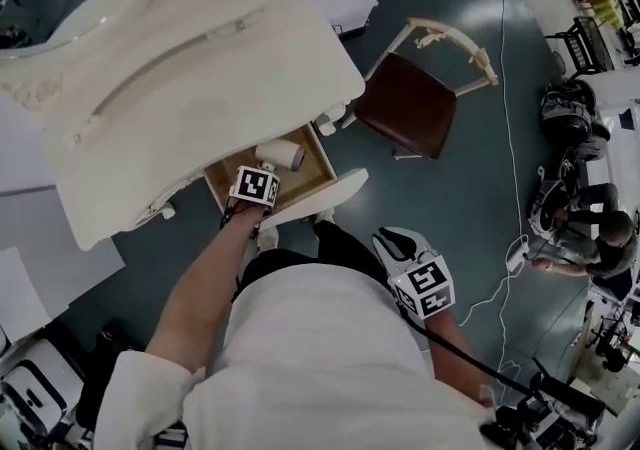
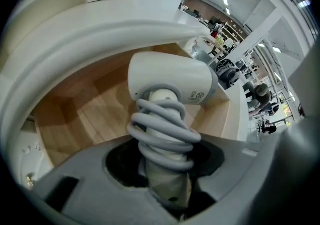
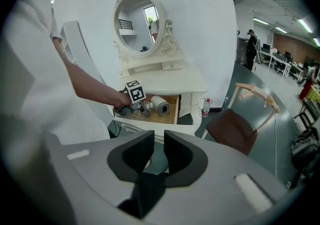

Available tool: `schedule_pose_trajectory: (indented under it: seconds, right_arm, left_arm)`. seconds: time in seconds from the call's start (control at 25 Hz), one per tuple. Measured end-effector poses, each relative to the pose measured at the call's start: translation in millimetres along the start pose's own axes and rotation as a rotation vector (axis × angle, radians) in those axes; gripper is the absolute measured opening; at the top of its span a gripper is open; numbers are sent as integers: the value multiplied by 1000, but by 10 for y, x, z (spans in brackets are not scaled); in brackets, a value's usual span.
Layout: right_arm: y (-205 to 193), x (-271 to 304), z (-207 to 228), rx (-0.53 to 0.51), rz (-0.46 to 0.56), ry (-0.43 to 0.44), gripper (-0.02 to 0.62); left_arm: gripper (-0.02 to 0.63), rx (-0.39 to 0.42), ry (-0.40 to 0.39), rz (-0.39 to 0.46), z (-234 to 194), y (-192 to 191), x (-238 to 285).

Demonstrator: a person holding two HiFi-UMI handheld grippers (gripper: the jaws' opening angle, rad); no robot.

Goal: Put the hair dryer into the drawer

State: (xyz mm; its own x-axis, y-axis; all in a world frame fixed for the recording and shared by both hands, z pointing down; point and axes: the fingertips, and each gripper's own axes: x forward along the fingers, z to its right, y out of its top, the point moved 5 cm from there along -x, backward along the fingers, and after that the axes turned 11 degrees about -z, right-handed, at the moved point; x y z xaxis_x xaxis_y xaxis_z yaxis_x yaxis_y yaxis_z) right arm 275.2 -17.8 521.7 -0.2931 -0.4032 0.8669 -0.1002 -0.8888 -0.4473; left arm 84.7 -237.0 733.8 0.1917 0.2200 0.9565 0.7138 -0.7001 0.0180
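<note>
Both left gripper (image 2: 166, 179) jaws are clamping the hair dryer (image 2: 170, 81) by its cord-wrapped handle over the drawer (image 1: 312, 184); laying it flat before releasing seems wise. Right gripper (image 3: 155, 154) jaws are standing slightly apart, empty.

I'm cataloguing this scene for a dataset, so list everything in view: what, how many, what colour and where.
hair dryer: one, white, grey cord wound round its handle, held at the open drawer
drawer: one, wooden inside, pulled open under the dressing table
dressing table: one, cream, ahead of the person
mirror: one, oval, cream frame, on the dressing table
chair: one, brown seat, pale frame, right of the table
bottle: one, red-capped, on the floor by a table leg
bystander: one, dark clothes, far right
left claw: closed on the hair dryer's handle
right claw: jaws slightly apart, empty
</note>
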Motion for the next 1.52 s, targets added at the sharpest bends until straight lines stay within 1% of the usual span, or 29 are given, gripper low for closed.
schedule_pose_trajectory:
  seconds: [0.36, 0.48, 0.6, 0.84, 1.2, 1.28, 1.32, 1.44, 1.52]
  right_arm:
    - [98, 37, 743, -57, -55, 71, 61]
    - [107, 80, 886, -68, -65, 86, 61]
    - [113, 114, 1012, -71, -70, 98, 60]
    - [146, 159, 1177, -83, -75, 126, 60]
    - [128, 141, 1311, -86, -73, 148, 61]
    - [105, 136, 1326, -79, -74, 148, 61]
    - [94, 136, 1330, -76, -74, 150, 61]
    - [83, 152, 1342, -76, -70, 164, 61]
    - [103, 187, 1354, -81, -66, 172, 61]
  left_arm:
    - [190, -82, 64, 33, -2, 440, 186]
    - [192, -102, 87, 45, -42, 503, 233]
    - [192, -101, 112, 56, -59, 520, 307]
    - [196, -92, 159, 69, -80, 526, 334]
    - [206, -93, 178, 43, -50, 543, 338]
    - [217, -73, 172, 45, -50, 554, 376]
    - [236, -64, 168, 44, -50, 556, 387]
    - [269, -73, 186, 13, -69, 496, 290]
    - [275, -67, 188, 11, -57, 490, 220]
